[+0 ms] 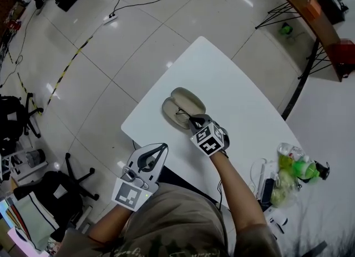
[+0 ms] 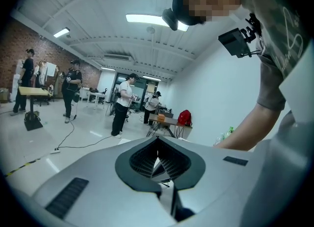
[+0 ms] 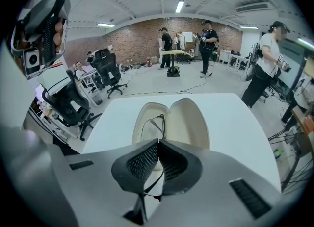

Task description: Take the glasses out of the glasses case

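Note:
An open beige glasses case (image 1: 189, 100) lies in the middle of the white table (image 1: 238, 92). Thin black-framed glasses (image 1: 182, 115) rest partly in its near-left half. My right gripper (image 1: 192, 120) is at the case's near edge, shut on the glasses' frame. In the right gripper view the glasses (image 3: 153, 125) rise from the case (image 3: 190, 120) into the right gripper (image 3: 158, 143), and the rest of the frame is hidden behind the jaws. My left gripper (image 1: 163, 147) hangs off the table's near-left edge over the person's lap. The left gripper (image 2: 157, 145) is shut, holding nothing.
Green plastic bottles (image 1: 294, 164) and cables sit at the table's right end. A black office chair base (image 1: 77, 175) stands on the floor to the left. A folding table (image 1: 319, 17) is at the far right. Several people (image 2: 122, 103) stand across the room.

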A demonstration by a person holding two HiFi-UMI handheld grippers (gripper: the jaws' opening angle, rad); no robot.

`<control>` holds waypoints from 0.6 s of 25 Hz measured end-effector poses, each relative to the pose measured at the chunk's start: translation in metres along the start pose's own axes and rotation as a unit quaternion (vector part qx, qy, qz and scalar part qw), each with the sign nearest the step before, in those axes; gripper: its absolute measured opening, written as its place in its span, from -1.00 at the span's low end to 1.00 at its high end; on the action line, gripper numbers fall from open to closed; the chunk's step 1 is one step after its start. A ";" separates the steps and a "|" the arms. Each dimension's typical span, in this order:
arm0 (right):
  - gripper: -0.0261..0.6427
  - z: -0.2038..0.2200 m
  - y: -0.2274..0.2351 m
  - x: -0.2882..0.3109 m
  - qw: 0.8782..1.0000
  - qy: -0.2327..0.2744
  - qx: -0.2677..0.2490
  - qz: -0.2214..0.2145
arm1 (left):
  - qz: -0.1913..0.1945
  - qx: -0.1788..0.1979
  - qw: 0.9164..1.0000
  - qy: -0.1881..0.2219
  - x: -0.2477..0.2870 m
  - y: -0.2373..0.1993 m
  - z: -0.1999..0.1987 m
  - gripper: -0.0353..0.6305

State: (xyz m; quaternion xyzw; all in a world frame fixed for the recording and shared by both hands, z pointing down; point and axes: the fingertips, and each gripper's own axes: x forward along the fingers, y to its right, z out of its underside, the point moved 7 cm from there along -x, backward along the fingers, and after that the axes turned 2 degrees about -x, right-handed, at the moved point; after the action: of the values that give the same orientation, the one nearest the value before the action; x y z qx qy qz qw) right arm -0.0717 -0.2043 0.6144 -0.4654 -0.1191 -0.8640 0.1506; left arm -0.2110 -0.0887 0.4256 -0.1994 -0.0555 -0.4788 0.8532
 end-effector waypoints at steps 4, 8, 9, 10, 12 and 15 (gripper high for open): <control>-0.87 0.010 -0.004 -0.012 1.000 0.006 0.023 0.006 | 0.007 0.003 1.000 -0.008 0.004 0.007 0.001 -0.87; -0.87 0.024 -0.002 -0.023 0.999 -0.010 0.038 0.024 | 0.018 0.005 1.000 -0.009 0.007 0.013 0.001 -0.87; -0.87 0.029 -0.003 -0.025 0.999 -0.014 0.041 0.028 | 0.021 0.006 1.000 -0.011 0.008 0.015 0.002 -0.87; -0.87 0.033 -0.003 -0.028 0.998 -0.016 0.044 0.030 | 0.025 0.006 1.000 -0.012 0.008 0.017 0.002 -0.87; -0.87 0.039 -0.004 -0.033 0.998 -0.020 0.047 0.035 | 0.032 0.007 0.999 -0.010 0.011 0.021 0.002 -0.87; -0.87 0.053 -0.011 -0.041 0.998 -0.030 0.045 0.040 | 0.043 0.008 0.999 -0.008 0.012 0.029 0.003 -0.87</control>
State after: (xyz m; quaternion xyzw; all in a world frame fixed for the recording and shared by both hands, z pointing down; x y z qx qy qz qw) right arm -0.0138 -0.1700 0.6080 -0.4881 -0.1437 -0.8369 0.2020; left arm -0.1804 -0.0835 0.4234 -0.1986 -0.0579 -0.4395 0.8741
